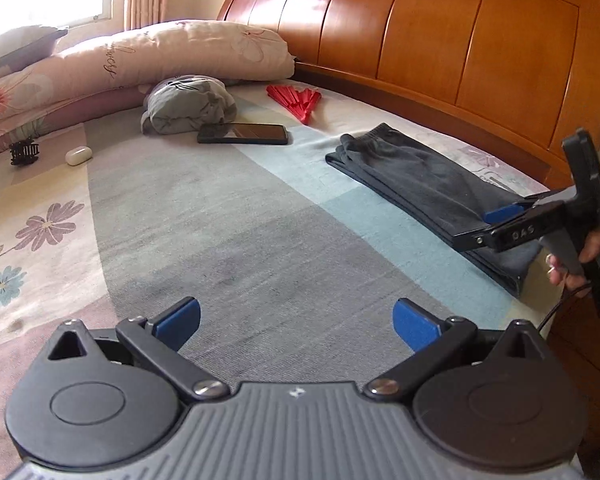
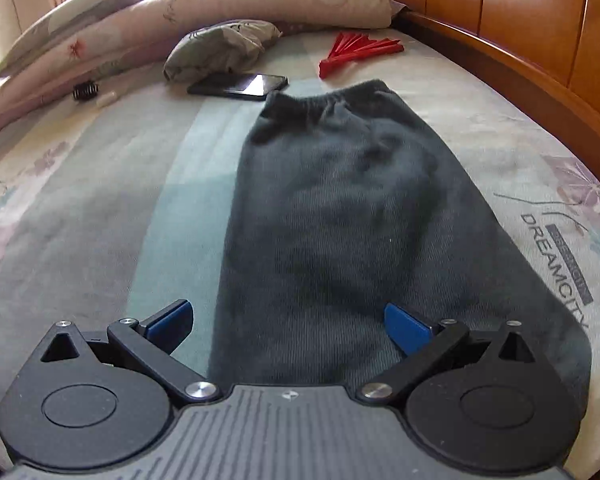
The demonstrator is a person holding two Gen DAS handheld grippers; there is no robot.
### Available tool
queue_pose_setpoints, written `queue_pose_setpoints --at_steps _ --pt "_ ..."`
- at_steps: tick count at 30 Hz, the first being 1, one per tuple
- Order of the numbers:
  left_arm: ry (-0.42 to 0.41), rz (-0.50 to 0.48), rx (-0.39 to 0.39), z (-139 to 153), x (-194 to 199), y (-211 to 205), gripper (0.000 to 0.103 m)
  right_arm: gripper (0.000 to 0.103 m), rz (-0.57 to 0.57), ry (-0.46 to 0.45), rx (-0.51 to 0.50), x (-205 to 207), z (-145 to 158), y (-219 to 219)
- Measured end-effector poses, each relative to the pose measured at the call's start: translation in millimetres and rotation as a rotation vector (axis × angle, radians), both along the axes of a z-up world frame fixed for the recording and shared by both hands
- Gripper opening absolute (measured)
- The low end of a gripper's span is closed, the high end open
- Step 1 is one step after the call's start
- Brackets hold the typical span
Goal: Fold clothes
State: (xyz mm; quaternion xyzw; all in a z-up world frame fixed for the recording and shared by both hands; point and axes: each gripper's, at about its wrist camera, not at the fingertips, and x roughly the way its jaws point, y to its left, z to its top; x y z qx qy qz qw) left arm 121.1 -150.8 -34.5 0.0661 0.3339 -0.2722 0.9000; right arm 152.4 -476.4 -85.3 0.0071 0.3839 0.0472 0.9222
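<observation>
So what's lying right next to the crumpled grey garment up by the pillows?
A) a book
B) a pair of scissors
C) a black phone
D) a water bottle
C: a black phone lies flat on the bed, its end against the crumpled grey garment, with a red fan further toward the headboard.

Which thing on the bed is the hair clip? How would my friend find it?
Start at the long flowery pillow by the window. Just below its near edge, on the sheet, sits the hair clip, beside a white earbud case. It is the only small black thing with spiky teeth.
</observation>
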Motion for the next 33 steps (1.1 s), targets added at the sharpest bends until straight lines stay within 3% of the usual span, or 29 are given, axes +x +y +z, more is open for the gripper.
queue_pose_setpoints --at_steps 5,9,14,23,29,33 --pt "0.031 -0.014 -0.030 3.7 -15.2 -1.4 0.102 0.103 0.019 0.016 -0.158 -4.5 -10.3 23.7" --pt "0.040 -0.007 -0.035 7.5 -23.8 -4.3 0.102 0.103 -0.011 0.053 -0.076 -12.3 5.8 14.1" --pt "0.021 -0.048 -0.010 12.5 -35.0 -17.5 0.102 0.103 -0.075 0.072 0.044 -51.1 30.0 11.5" --pt "-0.003 -0.116 0.001 24.7 -52.8 -40.3 0.102 0.103 -0.220 0.057 0.123 -123.2 53.2 22.3" --pt "-0.012 -0.148 -0.027 36.9 -63.1 -42.5 0.102 0.103 -0.272 0.088 0.114 -149.2 56.4 36.6" --pt "0.045 -0.133 -0.045 36.9 -62.8 -45.9 0.102 0.103 -0.287 0.072 0.102 -163.5 62.5 49.0"
